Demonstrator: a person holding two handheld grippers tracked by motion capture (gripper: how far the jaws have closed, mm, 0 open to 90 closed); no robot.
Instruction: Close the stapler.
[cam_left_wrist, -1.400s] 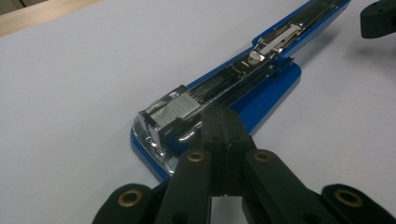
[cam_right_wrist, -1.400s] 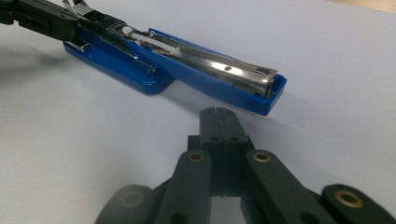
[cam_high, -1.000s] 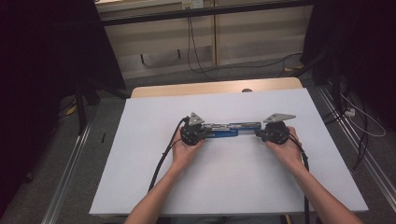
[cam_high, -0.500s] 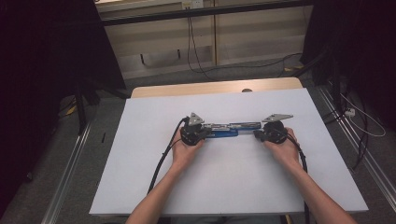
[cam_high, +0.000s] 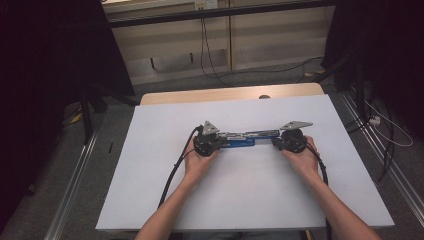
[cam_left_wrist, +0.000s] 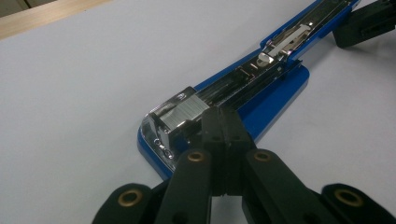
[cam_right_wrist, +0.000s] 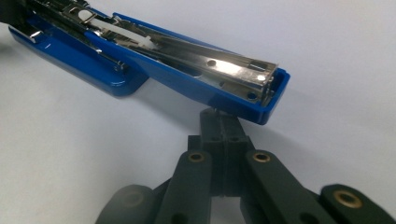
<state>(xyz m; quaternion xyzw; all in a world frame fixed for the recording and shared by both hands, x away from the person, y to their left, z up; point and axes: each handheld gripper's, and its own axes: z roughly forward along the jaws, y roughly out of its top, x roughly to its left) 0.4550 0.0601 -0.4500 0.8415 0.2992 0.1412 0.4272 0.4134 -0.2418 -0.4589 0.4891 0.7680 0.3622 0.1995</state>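
Presently, a blue stapler (cam_high: 243, 139) lies swung open at the middle of the white table (cam_high: 150, 190). Left gripper (cam_left_wrist: 223, 122), jaws closed together, presses its tip on the staple end; right gripper (cam_right_wrist: 223, 122), likewise closed, sits under the lid's tip.

Dim overhead light falls on the white table sheet (cam_high: 250, 195) while the surroundings sink into darkness; glare flashes off the open blue stapler's chrome (cam_right_wrist: 233, 65), and the near black jaws blur.
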